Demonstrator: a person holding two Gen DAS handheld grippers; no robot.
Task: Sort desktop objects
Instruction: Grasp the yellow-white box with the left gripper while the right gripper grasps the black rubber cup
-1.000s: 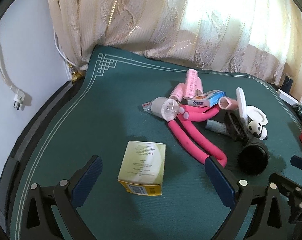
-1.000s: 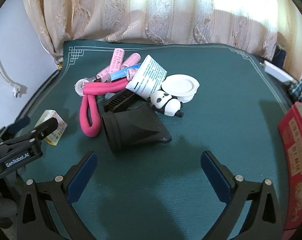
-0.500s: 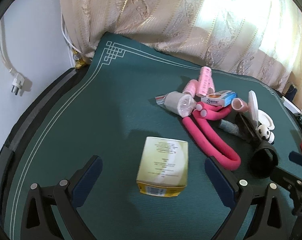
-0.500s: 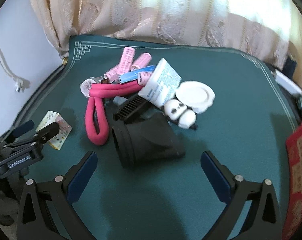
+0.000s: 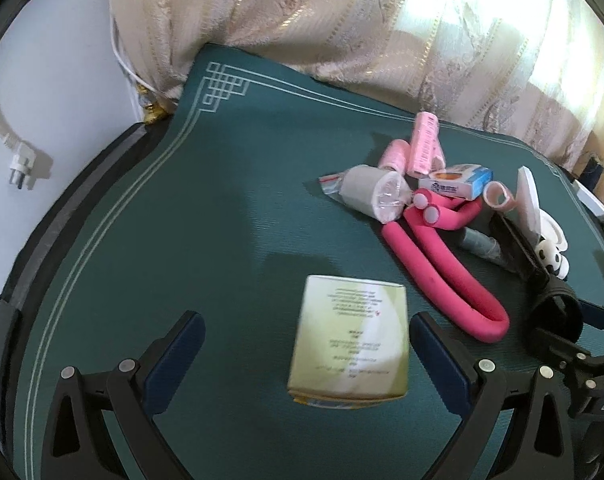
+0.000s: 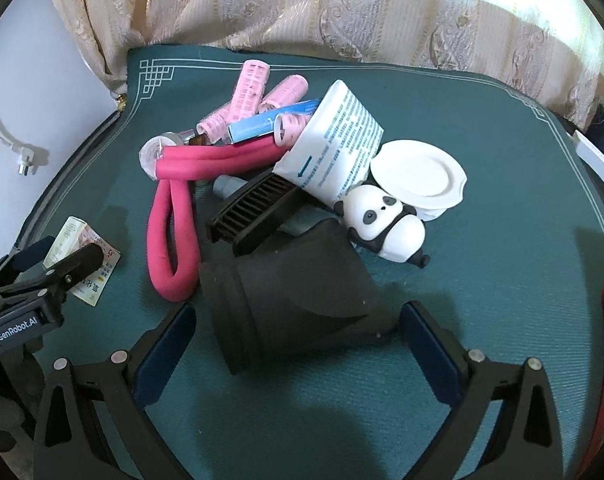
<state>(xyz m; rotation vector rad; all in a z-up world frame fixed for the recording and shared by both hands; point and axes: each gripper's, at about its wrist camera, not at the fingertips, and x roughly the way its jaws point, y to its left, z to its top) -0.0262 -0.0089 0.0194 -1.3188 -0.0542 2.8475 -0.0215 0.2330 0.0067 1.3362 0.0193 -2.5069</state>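
Pale yellow-green printed cardboard box (image 5: 352, 344) lying flat on the green textured mat (image 5: 182, 240), lower centre of the left wrist view, between the spread blue-padded jaws of the left gripper (image 5: 306, 344), nearer the right pad and touching neither. Probably light and stiff, though crushable; best pinched across its two long side faces, gently. In the right wrist view, black flared plastic nozzle (image 6: 290, 304) on its side, lower centre, between the wide-open jaws of the right gripper (image 6: 298, 332), no contact. Likely rigid, smooth and prone to rolling; ribbed collar at its left end the surer hold. Behind it, upper centre, a heap: bent pink foam rod (image 6: 174, 224), pink hair rollers (image 6: 250, 88), black comb (image 6: 254, 208), panda figure (image 6: 382, 224).
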